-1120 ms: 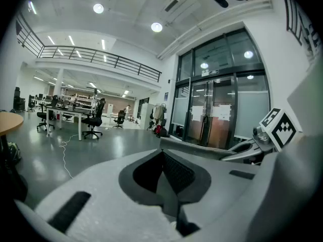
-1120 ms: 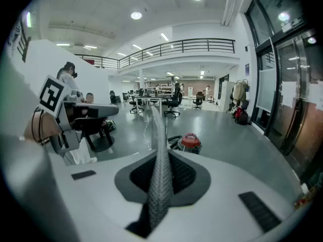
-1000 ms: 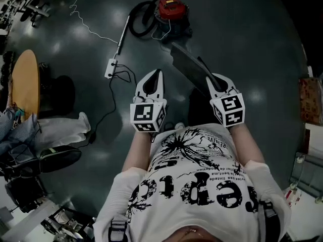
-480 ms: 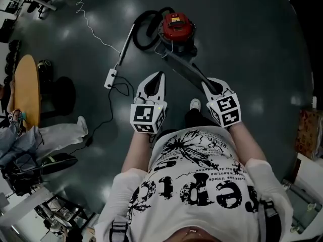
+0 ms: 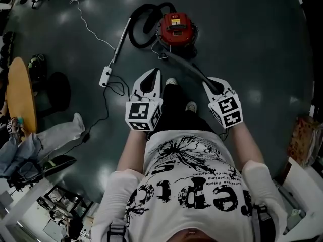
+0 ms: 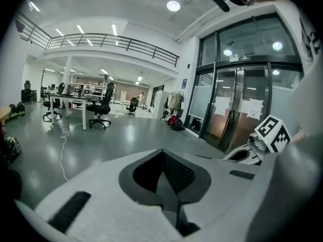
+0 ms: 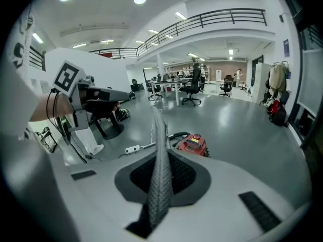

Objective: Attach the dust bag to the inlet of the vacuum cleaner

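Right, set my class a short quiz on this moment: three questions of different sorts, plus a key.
1. True or false: the left gripper is shut with nothing between its jaws.
2. What grips the grey dust bag? A) the left gripper B) the right gripper C) neither
3. Fill in: the red vacuum cleaner stands on the ___, ahead of the person.

Key: 1 true. 2 B: the bag stands edge-on between that gripper's closed jaws. 3 floor.
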`<state>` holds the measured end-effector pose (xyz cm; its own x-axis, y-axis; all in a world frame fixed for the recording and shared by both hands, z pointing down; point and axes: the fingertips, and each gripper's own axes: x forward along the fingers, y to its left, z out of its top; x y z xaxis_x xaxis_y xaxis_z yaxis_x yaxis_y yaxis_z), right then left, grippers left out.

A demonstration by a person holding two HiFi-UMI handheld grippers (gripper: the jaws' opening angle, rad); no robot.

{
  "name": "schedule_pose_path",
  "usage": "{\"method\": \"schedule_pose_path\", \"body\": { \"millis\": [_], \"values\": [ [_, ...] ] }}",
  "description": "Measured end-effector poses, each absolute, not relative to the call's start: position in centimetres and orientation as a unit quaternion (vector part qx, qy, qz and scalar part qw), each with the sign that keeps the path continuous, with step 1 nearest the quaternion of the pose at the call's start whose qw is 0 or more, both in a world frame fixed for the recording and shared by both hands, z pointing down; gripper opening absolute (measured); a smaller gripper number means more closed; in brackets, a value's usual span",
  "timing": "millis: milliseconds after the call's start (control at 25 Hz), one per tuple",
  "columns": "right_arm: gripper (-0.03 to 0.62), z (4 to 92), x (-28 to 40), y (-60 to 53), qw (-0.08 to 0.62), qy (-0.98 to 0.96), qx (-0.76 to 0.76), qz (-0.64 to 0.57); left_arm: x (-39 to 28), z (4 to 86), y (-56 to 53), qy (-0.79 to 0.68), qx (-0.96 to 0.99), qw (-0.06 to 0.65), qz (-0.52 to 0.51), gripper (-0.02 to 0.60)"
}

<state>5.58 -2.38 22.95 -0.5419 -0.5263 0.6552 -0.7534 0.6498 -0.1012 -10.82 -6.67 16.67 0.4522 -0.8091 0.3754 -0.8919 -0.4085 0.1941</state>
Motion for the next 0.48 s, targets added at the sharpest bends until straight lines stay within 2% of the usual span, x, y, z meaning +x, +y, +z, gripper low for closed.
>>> {"method": "schedule_pose_path", "body": {
  "millis": [280, 480],
  "values": [
    [0.025, 25.3, 4.2, -8.7, 0.313, -0.869, 0.334, 0.191, -10.4, 20.3, -15.5, -0.457, 0.855, 0.199, 0.144, 0.003],
    [0.025, 31.5, 4.1, -11.2, 0.318, -0.879, 0.301, 0.186, -9.6, 25.9, -19.3, -0.443, 0.857, 0.199, 0.17, 0.003]
  ]
}}
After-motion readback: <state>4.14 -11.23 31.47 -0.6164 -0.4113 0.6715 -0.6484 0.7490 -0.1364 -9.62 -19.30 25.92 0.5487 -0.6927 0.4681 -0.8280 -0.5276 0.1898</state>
